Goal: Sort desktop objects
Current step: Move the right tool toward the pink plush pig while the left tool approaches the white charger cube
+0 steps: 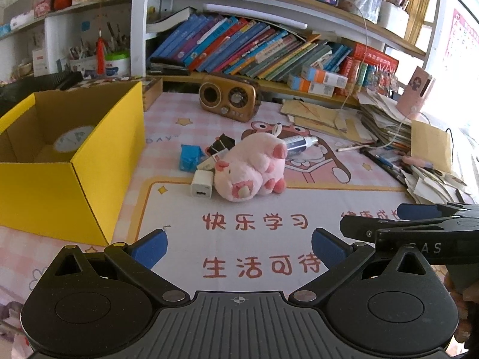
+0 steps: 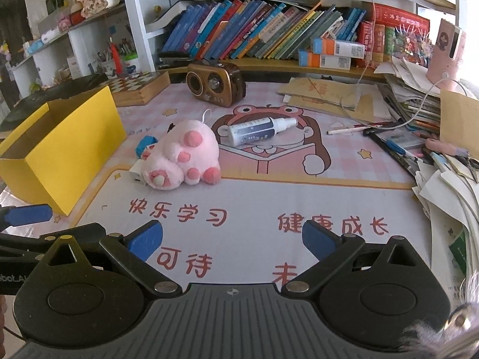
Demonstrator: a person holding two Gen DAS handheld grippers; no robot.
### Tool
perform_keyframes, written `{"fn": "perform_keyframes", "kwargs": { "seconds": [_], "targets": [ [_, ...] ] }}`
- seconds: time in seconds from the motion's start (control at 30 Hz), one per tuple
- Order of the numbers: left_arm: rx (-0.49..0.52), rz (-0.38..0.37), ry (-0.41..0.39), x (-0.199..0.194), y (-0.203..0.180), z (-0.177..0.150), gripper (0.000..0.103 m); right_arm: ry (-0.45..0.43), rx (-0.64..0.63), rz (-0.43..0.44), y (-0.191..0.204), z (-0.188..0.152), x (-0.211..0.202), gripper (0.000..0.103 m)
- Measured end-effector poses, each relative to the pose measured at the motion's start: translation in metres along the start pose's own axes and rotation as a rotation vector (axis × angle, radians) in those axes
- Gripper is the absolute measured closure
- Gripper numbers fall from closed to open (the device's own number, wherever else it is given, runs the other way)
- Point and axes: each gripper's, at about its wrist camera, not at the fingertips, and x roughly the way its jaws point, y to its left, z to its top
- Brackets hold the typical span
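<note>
On my left I see one yellow box (image 1: 74, 161) standing open on the desk (image 1: 254, 233), with one round white item inside it. Just right of it lies a cluster: one blue packet (image 1: 189, 157), one black binder clip (image 1: 221, 144), one white charger (image 1: 202, 184), one pink plush pig (image 1: 250, 170) and one spray bottle (image 2: 259, 130). My left gripper (image 1: 239, 246) and right gripper (image 2: 232, 239) both hover over the mat with jaws apart, holding nothing.
</note>
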Motion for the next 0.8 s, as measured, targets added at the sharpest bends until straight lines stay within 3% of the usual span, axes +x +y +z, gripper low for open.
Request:
{"fn": "perform_keyframes", "kwargs": {
  "seconds": [0.8],
  "targets": [
    [-0.005,0.058,-0.017,0.006,-0.001,0.005,0.000,-0.022,0.006,0.046,-0.008,0.015,0.012,0.003]
  ]
}}
